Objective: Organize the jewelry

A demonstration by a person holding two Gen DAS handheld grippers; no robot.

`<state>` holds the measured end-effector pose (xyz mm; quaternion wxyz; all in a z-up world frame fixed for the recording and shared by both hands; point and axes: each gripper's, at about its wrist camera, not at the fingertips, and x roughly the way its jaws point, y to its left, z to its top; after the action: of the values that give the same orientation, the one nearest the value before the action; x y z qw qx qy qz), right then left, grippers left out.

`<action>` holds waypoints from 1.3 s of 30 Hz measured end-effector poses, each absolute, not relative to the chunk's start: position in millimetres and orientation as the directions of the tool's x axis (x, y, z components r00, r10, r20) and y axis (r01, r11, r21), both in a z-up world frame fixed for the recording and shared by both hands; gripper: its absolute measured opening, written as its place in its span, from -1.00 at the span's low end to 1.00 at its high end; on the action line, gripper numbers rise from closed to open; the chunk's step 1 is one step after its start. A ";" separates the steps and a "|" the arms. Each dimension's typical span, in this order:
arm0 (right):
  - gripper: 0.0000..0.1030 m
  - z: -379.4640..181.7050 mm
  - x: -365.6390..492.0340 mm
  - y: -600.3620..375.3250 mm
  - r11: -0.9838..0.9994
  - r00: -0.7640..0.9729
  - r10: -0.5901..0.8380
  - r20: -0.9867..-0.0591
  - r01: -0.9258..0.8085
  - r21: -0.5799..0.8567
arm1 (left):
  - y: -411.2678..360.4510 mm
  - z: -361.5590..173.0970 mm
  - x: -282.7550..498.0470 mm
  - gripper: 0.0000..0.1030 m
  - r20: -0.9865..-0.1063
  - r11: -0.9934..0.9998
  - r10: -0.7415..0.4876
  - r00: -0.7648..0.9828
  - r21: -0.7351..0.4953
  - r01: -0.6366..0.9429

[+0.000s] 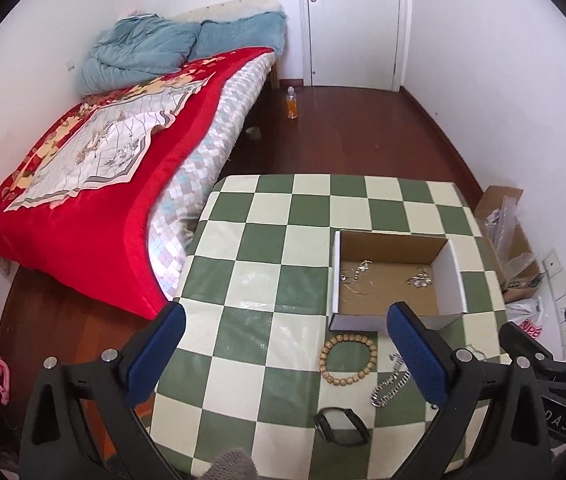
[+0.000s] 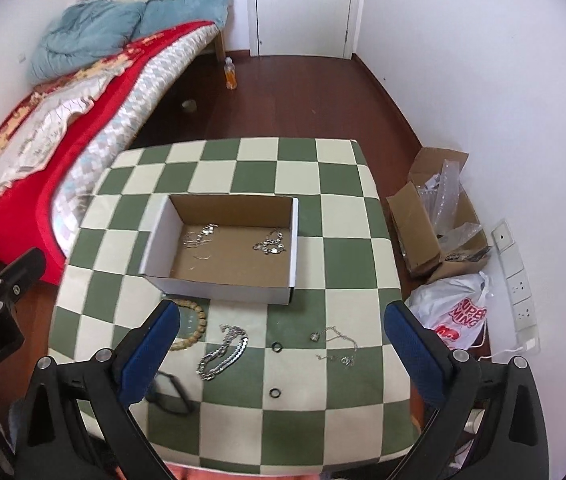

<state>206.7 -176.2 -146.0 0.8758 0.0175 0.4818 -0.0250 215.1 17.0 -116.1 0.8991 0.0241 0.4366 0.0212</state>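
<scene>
Here both grippers hang above the near edge of the checkered table (image 2: 323,252) with their blue jaws wide apart and nothing in them. The right gripper (image 2: 281,334) looks down on most of the loose jewelry. Between its jaws, a bit to the left, lies the thick silver chain (image 2: 223,354). It is bunched into a long shiny heap that runs slanted, from near-left up to far-right. A thin necklace (image 2: 335,344) with a small pendant lies to the right of it, well apart, spread out in a loose curl. Two small black rings (image 2: 276,346) sit on the cloth between and below them.

The left gripper (image 1: 287,346) has the wooden bead bracelet (image 1: 348,360) between its jaws, nearer the right jaw. It is a round loop of tan beads lying flat. A black band (image 1: 341,424) lies closer to the camera.

Just past the bracelet sits the open cardboard box (image 2: 219,290). Two silver pieces already lie on its floor, one at each side.

I think the right gripper is nearer the silver chain, and the left is nearer the bracelet. Each would go forward into the box.
</scene>
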 end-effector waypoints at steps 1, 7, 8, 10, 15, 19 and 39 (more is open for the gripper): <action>1.00 -143.6 203.2 -177.0 0.998 0.538 -0.016 -0.843 0.063 0.021 | 17.7 -113.4 210.7 1.00 -0.782 0.998 0.056 0.621 0.059 -0.015; 1.00 -157.5 183.1 -192.0 0.991 0.506 0.036 -0.862 0.092 0.096 | 23.9 -128.2 193.5 1.00 -0.806 0.996 0.078 0.587 0.085 -0.015; 1.00 -168.1 181.6 -198.4 0.989 0.483 0.038 -0.875 0.108 0.102 | 25.2 -137.3 193.4 1.00 -0.818 0.996 0.083 0.569 0.090 -0.017; 0.99 -189.4 180.0 -209.2 0.984 0.447 0.052 -0.893 0.131 0.123 | 27.2 -157.6 193.4 1.00 -0.842 0.994 0.106 0.529 0.110 -0.024; 0.51 -248.2 181.8 -241.1 0.973 0.345 0.050 -0.937 0.197 0.124 | 21.4 -211.0 198.5 0.98 -0.898 0.991 0.122 0.423 0.130 -0.010; 0.44 -283.1 186.6 -262.8 0.969 0.302 0.037 -0.953 0.222 0.108 | -3.5 -235.7 202.3 0.98 -0.921 0.991 0.074 0.382 0.109 0.071; 0.44 -338.9 229.3 -301.0 0.975 0.276 0.039 -0.960 0.201 0.097 | -109.9 -323.6 229.3 -0.48 -0.982 0.943 -0.035 0.184 0.029 0.332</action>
<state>229.3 -301.0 -338.9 0.7926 0.0998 0.5994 -0.0511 229.3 -109.9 -323.6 0.7604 0.1183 0.6271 -0.1205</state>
